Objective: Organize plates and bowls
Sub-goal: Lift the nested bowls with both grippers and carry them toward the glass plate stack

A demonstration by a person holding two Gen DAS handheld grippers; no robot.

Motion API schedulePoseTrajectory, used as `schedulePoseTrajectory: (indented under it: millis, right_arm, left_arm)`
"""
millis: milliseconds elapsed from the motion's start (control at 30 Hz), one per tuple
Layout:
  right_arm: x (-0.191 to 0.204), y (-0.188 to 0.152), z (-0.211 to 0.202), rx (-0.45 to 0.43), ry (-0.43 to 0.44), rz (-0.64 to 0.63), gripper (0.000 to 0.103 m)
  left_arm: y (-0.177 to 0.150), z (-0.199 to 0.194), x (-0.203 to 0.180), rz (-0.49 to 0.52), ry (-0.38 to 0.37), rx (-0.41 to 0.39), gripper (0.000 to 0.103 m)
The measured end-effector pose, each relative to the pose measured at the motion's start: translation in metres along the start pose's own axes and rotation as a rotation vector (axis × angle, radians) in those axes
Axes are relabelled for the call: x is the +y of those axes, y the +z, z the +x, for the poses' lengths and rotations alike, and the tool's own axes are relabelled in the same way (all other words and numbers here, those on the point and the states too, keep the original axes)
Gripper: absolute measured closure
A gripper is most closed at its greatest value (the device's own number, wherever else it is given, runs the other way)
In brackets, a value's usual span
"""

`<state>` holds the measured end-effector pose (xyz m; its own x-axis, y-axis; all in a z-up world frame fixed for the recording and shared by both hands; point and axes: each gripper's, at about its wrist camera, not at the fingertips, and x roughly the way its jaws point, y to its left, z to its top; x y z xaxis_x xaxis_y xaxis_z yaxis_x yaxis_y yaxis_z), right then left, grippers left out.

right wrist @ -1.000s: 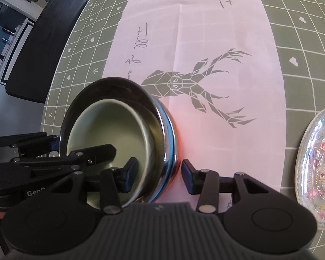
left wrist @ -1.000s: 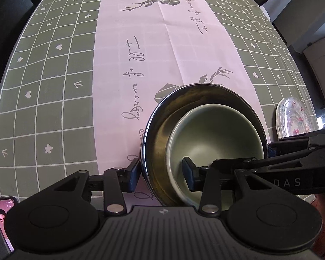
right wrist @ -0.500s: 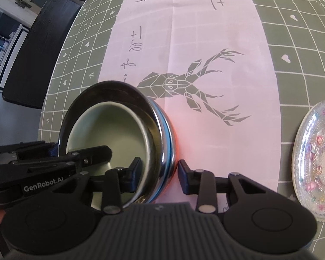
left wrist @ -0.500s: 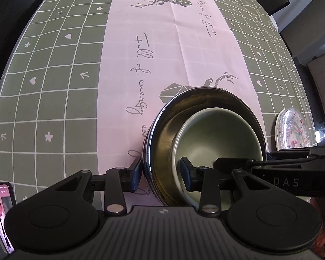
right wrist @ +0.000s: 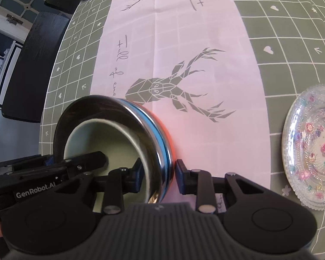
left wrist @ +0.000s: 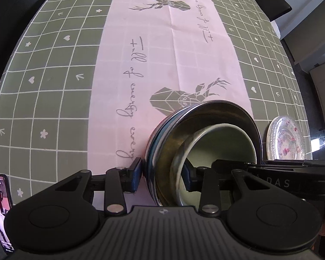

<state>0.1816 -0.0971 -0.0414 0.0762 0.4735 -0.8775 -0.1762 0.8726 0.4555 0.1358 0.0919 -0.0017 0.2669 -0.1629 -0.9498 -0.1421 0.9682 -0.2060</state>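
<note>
Checked worktop (left wrist: pixel 54 86): steel bowl (left wrist: pixel 208 117) rim is clamped by left claw (left wrist: pixel 161 178); right claw (right wrist: pixel 158 176) is closing on the opposite rim.

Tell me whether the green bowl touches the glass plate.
Apart. The right wrist view shows the green bowl nested in the steel bowl, with bare tablecloth before the glass plate.

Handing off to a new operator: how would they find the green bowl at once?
Start at the pink runner down the middle of the green tablecloth. At its near end, by the deer print, stands a steel bowl; the green bowl sits nested inside it. It is matte pale green, unlike the shiny steel bowl and the glass plate.
</note>
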Motion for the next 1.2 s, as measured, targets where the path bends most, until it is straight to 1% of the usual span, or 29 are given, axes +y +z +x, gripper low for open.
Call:
schedulePoseTrajectory:
  millis: [167, 267, 333, 367, 400, 433, 467, 500, 567, 633, 733, 933, 1067, 1200]
  right_arm:
    - [-0.013, 0.001, -0.004, -0.019, -0.008, 0.015, 0.073]
    - [-0.019, 0.004, -0.006, -0.053, 0.015, 0.029, 0.072]
    - [-0.018, 0.005, -0.007, -0.058, 0.029, 0.018, 0.066]
    - [-0.017, 0.004, -0.006, -0.059, 0.026, 0.006, 0.066]
    - [-0.015, 0.003, -0.005, -0.052, 0.022, -0.007, 0.062]
    - [-0.014, 0.002, -0.002, -0.035, 0.016, -0.011, 0.052]
    - [-0.013, 0.0, 0.001, -0.023, 0.011, -0.008, 0.048]
    - [-0.014, -0.002, 0.004, -0.019, 0.004, -0.003, 0.048]
    - [-0.017, -0.005, 0.005, -0.033, 0.024, 0.013, 0.049]
    - [-0.019, -0.006, 0.004, -0.046, 0.053, 0.029, 0.059]
    - [-0.016, -0.007, 0.002, -0.056, 0.039, 0.039, 0.061]
    - [-0.019, -0.007, 0.0, -0.055, 0.041, 0.094, 0.064]
    - [-0.019, -0.004, -0.005, -0.066, 0.045, 0.108, 0.064]
    - [-0.02, -0.001, -0.02, -0.079, 0.041, 0.102, 0.064]
  left_arm:
    - [0.004, 0.007, -0.012, 0.023, 0.001, -0.001, 0.061]
    - [0.006, 0.016, -0.005, -0.011, -0.019, 0.011, 0.06]
    - [0.004, 0.018, -0.004, 0.006, -0.032, 0.011, 0.059]
    - [0.002, 0.018, -0.004, 0.012, -0.038, 0.008, 0.058]
    - [0.001, 0.018, -0.003, 0.008, -0.043, 0.006, 0.058]
    - [-0.001, 0.018, -0.002, -0.001, -0.051, 0.007, 0.057]
    - [-0.003, 0.018, -0.001, -0.006, -0.057, 0.0, 0.057]
    - [-0.005, 0.018, 0.0, -0.014, -0.064, -0.013, 0.057]
    - [-0.009, 0.018, 0.004, -0.038, -0.085, -0.034, 0.055]
    - [-0.013, 0.017, 0.005, -0.052, -0.096, -0.056, 0.055]
    - [-0.015, 0.016, 0.004, -0.083, -0.084, -0.075, 0.056]
    - [-0.012, 0.014, 0.004, -0.127, -0.072, -0.062, 0.057]
    - [-0.006, 0.009, 0.002, -0.14, -0.074, -0.064, 0.057]
    - [0.0, 0.001, -0.01, -0.125, -0.073, -0.064, 0.057]
